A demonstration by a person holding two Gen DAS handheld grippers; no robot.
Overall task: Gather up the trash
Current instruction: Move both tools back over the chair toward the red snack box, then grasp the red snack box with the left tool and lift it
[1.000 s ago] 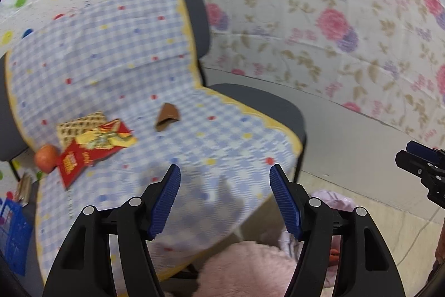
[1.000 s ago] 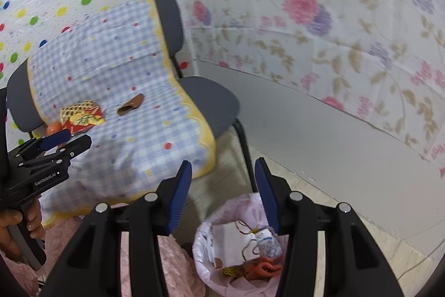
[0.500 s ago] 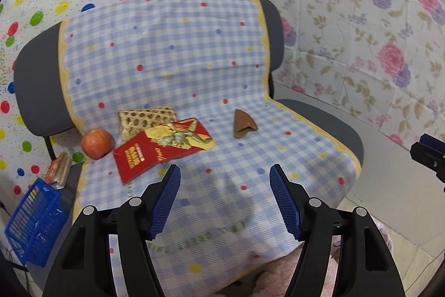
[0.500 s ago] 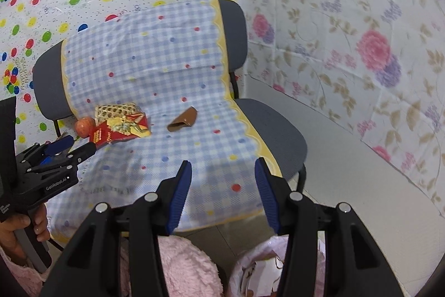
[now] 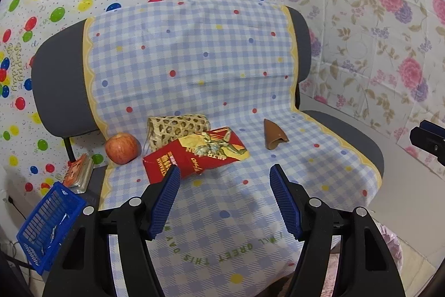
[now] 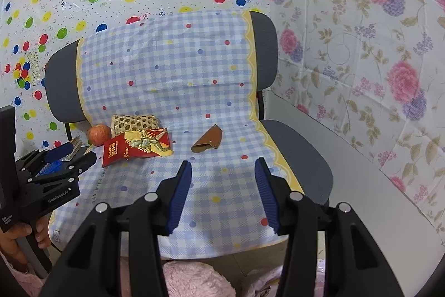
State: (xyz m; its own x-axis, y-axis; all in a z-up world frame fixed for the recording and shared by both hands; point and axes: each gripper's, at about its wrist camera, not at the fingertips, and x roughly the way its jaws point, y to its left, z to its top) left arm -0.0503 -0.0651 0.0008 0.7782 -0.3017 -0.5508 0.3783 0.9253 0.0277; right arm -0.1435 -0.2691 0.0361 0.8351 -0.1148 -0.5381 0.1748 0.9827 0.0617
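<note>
Left gripper [image 5: 224, 184] and right gripper [image 6: 224, 180] both gape, empty. Crumpled red-and-yellow snack wrapper [image 5: 194, 157] and brown folded scrap [image 5: 274, 135] lie uncollected on the blue-checked chair cover [image 5: 194, 60]; both pickups remain.

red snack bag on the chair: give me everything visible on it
The red snack bag is a flat, crinkled, glossy packet, apparently foil or plastic, red with a yellow panel, printed picture and white lettering. It lies on the checked cloth covering the chair seat. Its far edge overlaps the woven basket; the apple sits just beside it, contact unclear. From the left wrist view, one corner is hidden behind the left claw, which is open and not touching it.
</note>
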